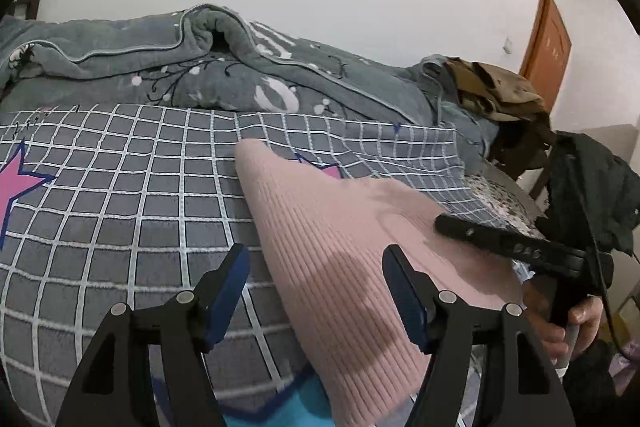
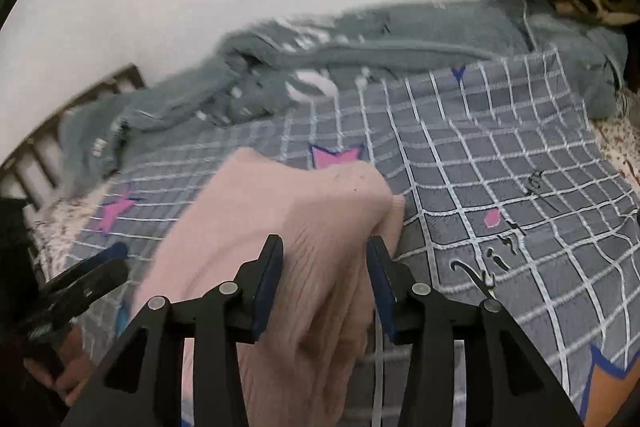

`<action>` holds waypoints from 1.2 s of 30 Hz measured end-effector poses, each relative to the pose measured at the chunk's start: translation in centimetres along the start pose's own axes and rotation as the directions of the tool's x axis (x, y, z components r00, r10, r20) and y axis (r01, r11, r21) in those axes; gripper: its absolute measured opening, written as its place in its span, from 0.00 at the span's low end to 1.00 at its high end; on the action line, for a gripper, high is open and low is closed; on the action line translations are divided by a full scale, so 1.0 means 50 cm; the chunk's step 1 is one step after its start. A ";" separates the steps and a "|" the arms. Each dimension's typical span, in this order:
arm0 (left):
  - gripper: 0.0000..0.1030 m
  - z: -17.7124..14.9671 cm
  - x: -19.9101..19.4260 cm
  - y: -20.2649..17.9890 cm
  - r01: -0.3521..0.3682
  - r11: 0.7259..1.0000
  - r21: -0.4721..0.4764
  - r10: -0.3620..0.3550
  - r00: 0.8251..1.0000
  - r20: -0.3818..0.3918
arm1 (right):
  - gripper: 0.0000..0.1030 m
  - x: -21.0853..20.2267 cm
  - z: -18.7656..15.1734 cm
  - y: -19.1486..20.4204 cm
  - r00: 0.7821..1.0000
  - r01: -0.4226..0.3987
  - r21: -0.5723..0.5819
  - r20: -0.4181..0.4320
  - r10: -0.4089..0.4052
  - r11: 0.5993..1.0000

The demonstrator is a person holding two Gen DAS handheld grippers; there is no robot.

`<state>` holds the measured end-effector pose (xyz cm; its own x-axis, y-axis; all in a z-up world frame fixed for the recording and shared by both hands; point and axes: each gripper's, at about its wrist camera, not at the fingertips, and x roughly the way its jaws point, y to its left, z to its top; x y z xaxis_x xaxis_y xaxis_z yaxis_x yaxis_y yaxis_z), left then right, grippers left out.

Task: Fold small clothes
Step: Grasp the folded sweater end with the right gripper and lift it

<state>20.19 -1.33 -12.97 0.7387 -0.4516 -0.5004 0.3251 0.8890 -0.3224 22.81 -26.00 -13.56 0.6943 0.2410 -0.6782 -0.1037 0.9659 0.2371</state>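
1. A pink ribbed knit garment (image 1: pixel 320 227) is seen lying on the bed, doubled over on itself, with a rounded folded corner pointing toward the far wall.
2. The left hand-held gripper (image 1: pixel 316 291) is held with its jaws apart above the near edge of the garment; nothing is pinched between the pads.
3. The right hand-held gripper (image 2: pixel 326 279) is also parted, with a bunched fold of the pink knit lying between the jaws but not visibly pressed.
4. One fold is judged done and just let go; smoothing and perhaps a further fold are judged to remain.
5. The bed is covered by a grey grid-patterned blanket (image 1: pixel 120 187) with pink stars; a rumpled grey-green quilt (image 1: pixel 200 67) is heaped behind it.
6. A pile of brown clothes (image 1: pixel 492 91), a white wall and an orange door (image 1: pixel 548 35) are seen beyond.
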 end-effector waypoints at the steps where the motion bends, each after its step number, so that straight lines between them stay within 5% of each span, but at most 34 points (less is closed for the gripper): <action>1: 0.65 0.003 0.011 0.005 -0.007 1.000 -0.011 0.007 1.000 -0.005 | 0.42 0.020 0.002 -0.003 1.000 -0.001 0.006 -0.029 0.001 1.000; 3: 0.65 0.006 0.025 0.012 -0.007 0.999 -0.032 0.007 1.000 -0.019 | 0.33 0.042 -0.006 -0.010 0.999 -0.030 0.011 -0.030 0.030 1.000; 4: 0.65 0.008 0.031 0.014 -0.002 0.999 -0.042 0.001 1.000 -0.026 | 0.16 0.036 -0.012 -0.012 0.999 -0.052 -0.001 0.001 0.052 0.999; 7: 0.65 0.013 0.040 0.022 0.017 0.997 -0.078 -0.020 0.999 -0.032 | 0.14 -0.040 -0.034 -0.040 0.971 -0.141 -0.011 0.192 0.140 0.990; 9: 0.65 0.013 0.041 0.025 0.036 0.995 -0.096 -0.039 0.999 -0.033 | 0.14 -0.047 -0.041 -0.066 0.973 -0.135 0.039 0.194 0.125 0.990; 12: 0.66 0.012 0.050 0.026 0.046 0.992 -0.116 -0.051 0.998 -0.041 | 0.20 0.033 -0.064 -0.084 0.998 -0.052 0.042 0.026 0.051 0.998; 14: 0.66 0.009 0.058 0.026 0.044 0.991 -0.125 -0.051 0.997 -0.055 | 0.37 0.016 -0.062 -0.091 0.997 -0.053 0.061 0.062 0.050 0.997; 21: 0.68 0.005 0.061 0.025 0.048 0.990 -0.134 -0.057 0.996 -0.068 | 0.46 -0.006 -0.066 -0.102 0.988 -0.153 0.122 0.023 0.151 0.981; 26: 0.68 0.002 0.056 0.025 0.040 0.992 -0.117 -0.049 0.996 -0.068 | 0.61 0.025 -0.074 -0.115 0.977 -0.186 0.203 -0.067 0.203 0.961; 36: 0.68 0.007 0.036 0.049 0.027 0.991 -0.132 -0.035 0.998 -0.053 | 0.67 0.093 -0.054 -0.103 0.974 -0.173 0.237 -0.102 0.202 0.956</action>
<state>22.51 0.08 -14.36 0.6948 -0.4854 -0.5308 0.2644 0.8586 -0.4391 24.64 -29.59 -19.80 0.5828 0.4391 -0.6837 -0.0509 0.8595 0.5086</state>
